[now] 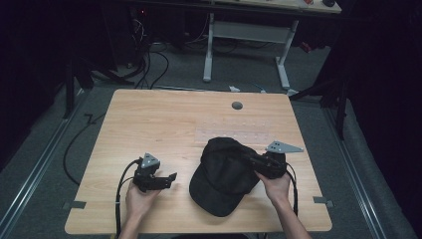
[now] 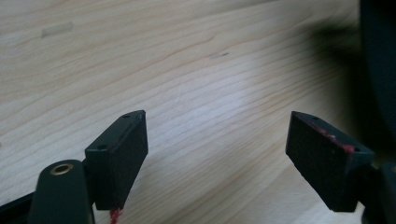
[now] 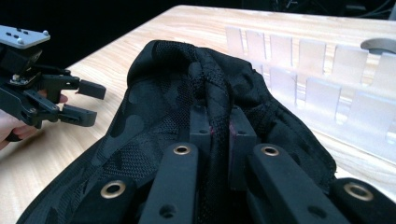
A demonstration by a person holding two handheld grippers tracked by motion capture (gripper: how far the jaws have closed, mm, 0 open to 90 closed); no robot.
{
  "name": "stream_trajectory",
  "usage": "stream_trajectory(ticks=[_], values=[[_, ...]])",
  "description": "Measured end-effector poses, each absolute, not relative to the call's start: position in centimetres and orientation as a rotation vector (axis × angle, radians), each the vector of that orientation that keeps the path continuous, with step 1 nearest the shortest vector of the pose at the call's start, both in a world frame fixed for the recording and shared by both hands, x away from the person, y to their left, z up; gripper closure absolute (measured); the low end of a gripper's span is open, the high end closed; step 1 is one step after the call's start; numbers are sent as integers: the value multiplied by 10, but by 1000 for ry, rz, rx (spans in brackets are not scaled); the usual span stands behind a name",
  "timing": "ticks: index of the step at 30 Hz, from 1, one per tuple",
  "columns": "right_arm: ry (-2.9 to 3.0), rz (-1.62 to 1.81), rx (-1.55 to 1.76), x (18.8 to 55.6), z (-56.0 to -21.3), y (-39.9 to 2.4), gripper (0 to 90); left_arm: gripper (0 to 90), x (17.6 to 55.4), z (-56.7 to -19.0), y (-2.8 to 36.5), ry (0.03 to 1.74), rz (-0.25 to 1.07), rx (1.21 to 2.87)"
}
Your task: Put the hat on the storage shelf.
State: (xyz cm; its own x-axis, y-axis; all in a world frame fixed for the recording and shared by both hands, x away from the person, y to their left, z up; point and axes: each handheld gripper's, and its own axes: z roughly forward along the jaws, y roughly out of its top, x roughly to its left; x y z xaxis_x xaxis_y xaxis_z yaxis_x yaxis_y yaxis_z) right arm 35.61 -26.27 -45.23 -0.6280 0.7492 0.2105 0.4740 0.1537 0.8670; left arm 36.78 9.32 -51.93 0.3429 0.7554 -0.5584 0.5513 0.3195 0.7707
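i have the cap (image 1: 225, 174) lying on the table (image 1: 164, 119) at about five o'clock from its middle, brim toward me at six, crown bunched up at twelve. my right gripper (image 3: 219, 133) is pinched tight on a ridge of the crown's mesh, with fabric squeezed between the jaws, so that side is anchored. my left gripper (image 2: 233, 154) stands wide with nothing in it, hovering low over bare wood at nine o'clock from the cap, whose dark edge sits at three in the left gripper view. to do this well, i judge i should keep the right pinch steady and level, slide the left in toward three, and take the brim edge rather than loose mesh. the clear slotted rack (image 3: 322, 88) beyond the cap at one o'clock could snag the fabric if i drag that way.
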Motion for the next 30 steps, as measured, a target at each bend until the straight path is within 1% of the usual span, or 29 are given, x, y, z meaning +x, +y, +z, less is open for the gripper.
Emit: stream_trajectory(ticks=[2, 3, 10, 14, 20, 26, 30], values=[[2164, 1470, 1149, 356, -447, -263, 844, 198, 365, -510, 91, 1293, 152, 1343], [2164, 1470, 1149, 356, -447, -263, 844, 192, 365, -510, 91, 1293, 152, 1343], [2179, 1491, 1091, 356, -438, -263, 844, 173, 358, -491, 77, 1218, 41, 1365], [2190, 1493, 1071, 355, -437, -262, 844, 158, 356, -484, 71, 1184, 14, 1393], [2216, 1497, 1018, 356, -435, -257, 843, 153, 353, -471, 56, 1128, -64, 1432], [2225, 1518, 965, 355, -433, -252, 843, 119, 355, -467, 44, 1129, -63, 1446], [2234, 1524, 935, 356, -431, -250, 842, 117, 358, -466, 37, 1134, -106, 1453]])
